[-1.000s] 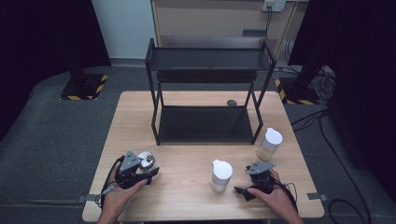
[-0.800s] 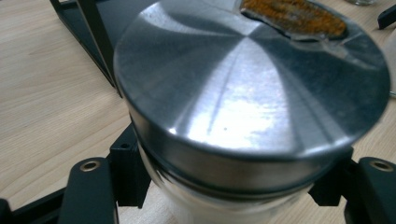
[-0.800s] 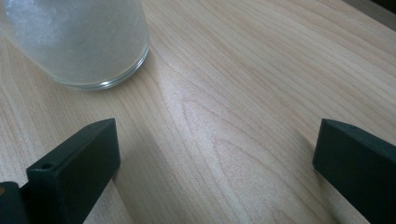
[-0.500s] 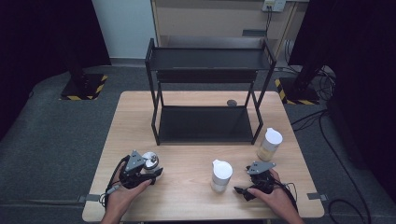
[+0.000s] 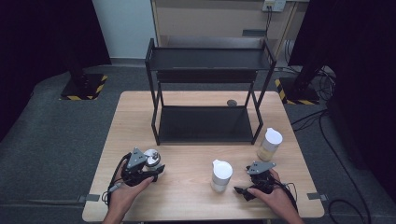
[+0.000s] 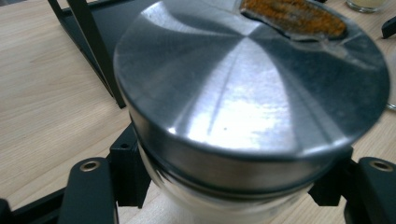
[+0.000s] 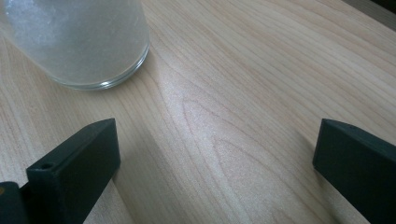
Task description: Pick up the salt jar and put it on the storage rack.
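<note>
My left gripper (image 5: 150, 169) is shut on a glass jar with a shiny metal lid (image 5: 152, 157) at the table's front left. The lid (image 6: 252, 88) looms close in the left gripper view, with an orange-brown patch (image 6: 294, 16) at its far edge. Both black jaws press the jar's sides below the lid. My right gripper (image 5: 243, 191) rests low at the front right with its jaws wide apart over bare wood (image 7: 215, 158). A white-lidded jar of pale powder (image 5: 220, 175) stands just left of it, and its glass base (image 7: 77, 37) shows ahead of the left jaw.
A black two-shelf rack (image 5: 205, 93) stands at the middle back of the wooden table (image 5: 187, 196). A white-capped jar with yellowish contents (image 5: 269, 144) stands right of the rack's front leg. A small dark round object (image 5: 231, 102) lies behind the lower shelf.
My left hand has shifted slightly to the right with the metal-lidded jar in its grip. The right hand has stayed in place.
</note>
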`<state>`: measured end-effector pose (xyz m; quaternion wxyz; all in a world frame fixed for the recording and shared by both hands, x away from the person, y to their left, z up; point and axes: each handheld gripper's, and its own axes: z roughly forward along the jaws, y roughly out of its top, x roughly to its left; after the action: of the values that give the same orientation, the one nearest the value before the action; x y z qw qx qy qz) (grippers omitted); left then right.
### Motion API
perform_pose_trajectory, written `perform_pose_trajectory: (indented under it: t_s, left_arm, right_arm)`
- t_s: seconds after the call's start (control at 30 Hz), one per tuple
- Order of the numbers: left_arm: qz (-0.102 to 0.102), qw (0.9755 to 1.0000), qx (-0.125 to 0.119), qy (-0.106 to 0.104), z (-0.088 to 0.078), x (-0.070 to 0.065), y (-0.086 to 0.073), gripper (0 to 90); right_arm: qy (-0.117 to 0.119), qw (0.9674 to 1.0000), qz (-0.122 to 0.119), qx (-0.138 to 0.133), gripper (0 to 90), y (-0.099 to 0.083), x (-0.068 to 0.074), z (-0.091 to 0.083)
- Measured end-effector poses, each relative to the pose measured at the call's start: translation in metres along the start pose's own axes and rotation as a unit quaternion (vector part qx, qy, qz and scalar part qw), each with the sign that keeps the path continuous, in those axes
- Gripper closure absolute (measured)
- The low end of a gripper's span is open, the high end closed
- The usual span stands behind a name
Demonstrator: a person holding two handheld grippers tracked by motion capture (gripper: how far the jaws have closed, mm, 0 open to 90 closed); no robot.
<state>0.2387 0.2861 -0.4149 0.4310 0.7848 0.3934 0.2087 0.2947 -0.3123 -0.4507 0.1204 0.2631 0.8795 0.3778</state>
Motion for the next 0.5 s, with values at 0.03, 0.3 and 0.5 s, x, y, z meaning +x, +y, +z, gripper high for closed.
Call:
perform_pose_trajectory:
  t_s: [0.03,0.3,0.5]
  left_arm:
    - [-0.002,1.0,-0.001,0.002,-0.0002,-0.0002,0.0006,30.0]
    - [0.0,1.0,0.0,0.001,0.0031,-0.0041,0.0049,30.0]
    - [-0.004,1.0,-0.003,0.002,0.0088,-0.0071,0.0089,30.0]
  right_arm:
    - [0.0,1.0,0.0,0.0,1.1,0.0,0.0,0.0]
    - [0.0,1.0,0.0,0.0,1.1,0.0,0.0001,0.0]
    - [0.0,1.0,0.0,0.0,1.1,0.0,0.0002,0.0]
